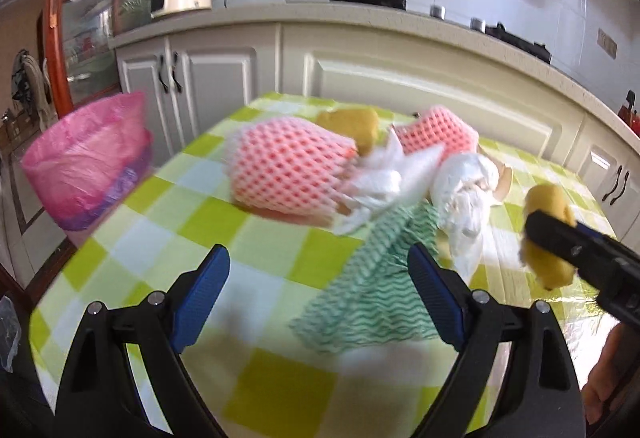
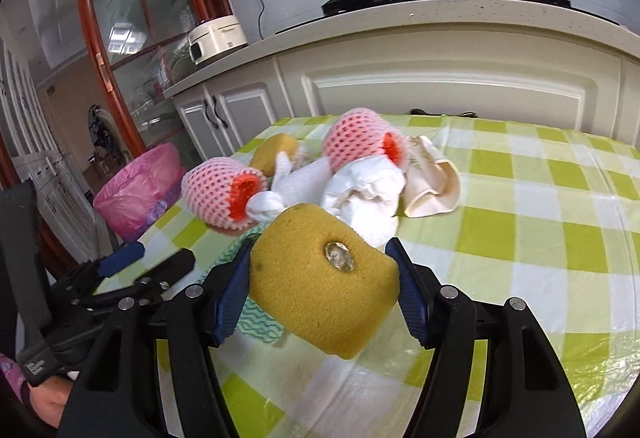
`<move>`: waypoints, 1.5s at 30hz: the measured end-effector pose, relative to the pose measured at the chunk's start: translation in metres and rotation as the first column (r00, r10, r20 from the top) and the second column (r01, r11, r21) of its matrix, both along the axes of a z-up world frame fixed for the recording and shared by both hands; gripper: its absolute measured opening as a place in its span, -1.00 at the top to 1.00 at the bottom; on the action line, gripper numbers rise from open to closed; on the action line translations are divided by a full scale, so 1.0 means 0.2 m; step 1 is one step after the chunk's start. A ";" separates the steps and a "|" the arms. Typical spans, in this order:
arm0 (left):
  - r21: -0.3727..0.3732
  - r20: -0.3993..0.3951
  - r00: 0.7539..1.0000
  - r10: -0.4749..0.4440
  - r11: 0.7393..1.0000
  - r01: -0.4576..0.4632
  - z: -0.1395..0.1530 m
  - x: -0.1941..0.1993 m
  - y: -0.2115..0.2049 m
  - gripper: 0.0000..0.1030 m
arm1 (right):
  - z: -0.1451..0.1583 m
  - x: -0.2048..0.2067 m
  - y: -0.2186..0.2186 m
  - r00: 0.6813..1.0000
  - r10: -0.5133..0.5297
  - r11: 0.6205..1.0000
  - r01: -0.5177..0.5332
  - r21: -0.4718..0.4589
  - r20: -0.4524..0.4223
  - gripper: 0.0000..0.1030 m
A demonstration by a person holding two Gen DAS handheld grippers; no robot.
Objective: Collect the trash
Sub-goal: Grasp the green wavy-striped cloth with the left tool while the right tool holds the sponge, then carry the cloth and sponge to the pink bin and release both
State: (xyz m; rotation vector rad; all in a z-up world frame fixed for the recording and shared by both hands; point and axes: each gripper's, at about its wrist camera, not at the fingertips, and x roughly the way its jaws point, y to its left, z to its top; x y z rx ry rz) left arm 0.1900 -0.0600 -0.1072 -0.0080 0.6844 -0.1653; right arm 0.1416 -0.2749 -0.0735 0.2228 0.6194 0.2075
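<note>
Far left, pink plastic-lined trash bin (image 1: 86, 166), contents not visible. Left gripper (image 1: 318, 302) spread wide, grasping nothing, above green wavy-patterned cloth (image 1: 372, 290). Mid-table pile: two pink foam fruit nets (image 1: 286, 168), one yellow sponge (image 1: 352, 126), white crumpled plastic bags (image 1: 464, 194). Right gripper (image 2: 320, 290) clenched on second yellow sponge block (image 2: 324, 294), squeezed between both blue pads, lifted above green-checked tablecloth (image 2: 540, 238).

Two low, close wrist views over the checkered table (image 1: 256, 370), both facing the kitchen counter (image 2: 460, 18).
</note>
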 end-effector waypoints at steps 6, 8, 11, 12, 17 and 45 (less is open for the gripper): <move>0.048 -0.058 0.998 0.004 0.999 -0.001 -0.08 0.10 -0.11 -0.55 | 0.00 0.00 -0.05 1.000 -0.022 1.000 0.022 0.010 0.015 -0.21; 0.057 -0.074 0.997 0.009 0.998 -0.005 -0.10 0.12 -0.12 -0.51 | 0.00 0.00 -0.06 1.000 -0.026 1.000 0.025 0.013 0.014 -0.21; 0.070 -0.126 0.992 0.012 0.998 -0.003 -0.15 0.17 -0.15 -0.33 | 0.00 0.00 -0.07 0.999 -0.029 0.999 0.029 0.019 0.015 -0.22; 0.064 -0.141 0.990 0.009 0.998 0.000 -0.17 0.18 -0.14 -0.21 | 0.00 0.01 -0.08 0.999 -0.030 0.999 0.030 0.019 0.015 -0.22; 0.051 -0.150 0.988 -0.033 0.998 0.041 -0.18 0.16 -0.16 0.47 | 0.00 0.01 -0.08 0.999 -0.035 0.999 0.035 0.016 0.012 -0.22; -0.020 0.131 0.991 0.035 0.999 -0.033 0.21 -0.19 0.27 0.86 | 0.10 0.03 0.40 0.997 0.059 0.977 -0.050 -0.206 0.040 -0.21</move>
